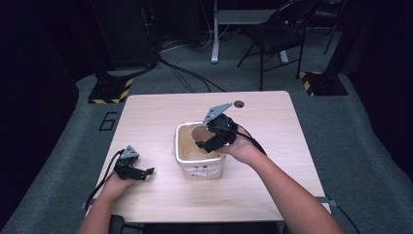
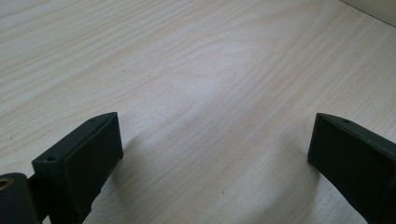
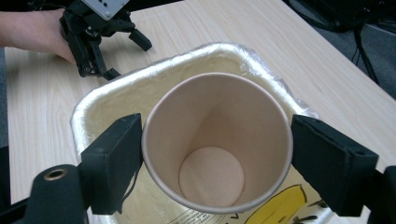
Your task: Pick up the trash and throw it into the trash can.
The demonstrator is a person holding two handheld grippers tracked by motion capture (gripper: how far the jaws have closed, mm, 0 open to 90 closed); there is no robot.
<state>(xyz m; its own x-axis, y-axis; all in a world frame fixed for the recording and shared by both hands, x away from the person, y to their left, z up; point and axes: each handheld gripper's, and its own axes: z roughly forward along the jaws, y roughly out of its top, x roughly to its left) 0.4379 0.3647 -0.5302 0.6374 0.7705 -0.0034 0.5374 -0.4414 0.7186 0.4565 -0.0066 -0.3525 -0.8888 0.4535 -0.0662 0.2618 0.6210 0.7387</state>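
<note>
you've got the paper cup (image 3: 217, 140) clamped between the jaws of your right gripper (image 1: 210, 142), hanging over the lined bin (image 1: 181, 156) mid-table. your left gripper (image 1: 141, 171) rests near the left edge, jaws wide, holding nothing. careful: squeeze harder and the thin rim could buckle; let go off-centre and the cup could catch the bin's rim and tip out.
</note>
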